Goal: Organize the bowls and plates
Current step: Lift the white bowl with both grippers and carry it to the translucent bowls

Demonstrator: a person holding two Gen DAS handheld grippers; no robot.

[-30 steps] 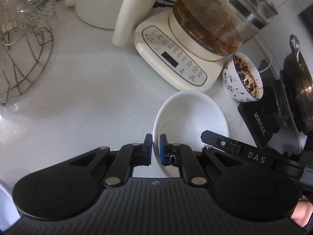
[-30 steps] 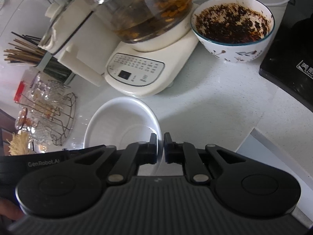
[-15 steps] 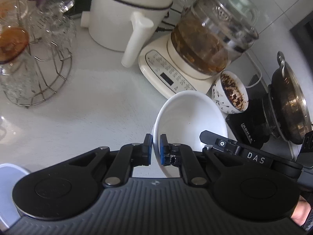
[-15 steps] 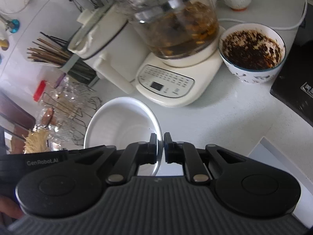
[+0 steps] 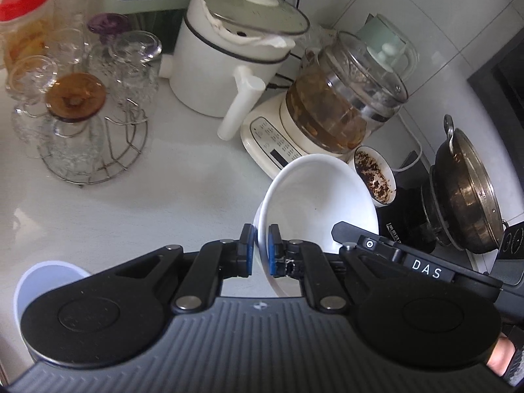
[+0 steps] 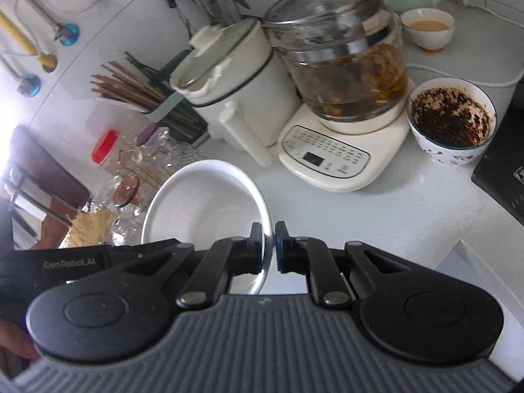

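Gripping opposite rims of the white bowl (image 5: pixel 314 196) — left tool (image 5: pixel 260 250), right tool (image 6: pixel 268 249) — both clenched.

The white bowl (image 5: pixel 314 203) now hangs clear above the counter (image 5: pixel 137 209), raised from where it sat a second ago; the left gripper (image 5: pixel 261 250) and right gripper (image 6: pixel 269 248) have both risen with it; the glass rack (image 5: pixel 82 121), white pot (image 5: pixel 235 65) and a red-lidded jar (image 5: pixel 24 23) have come into view.
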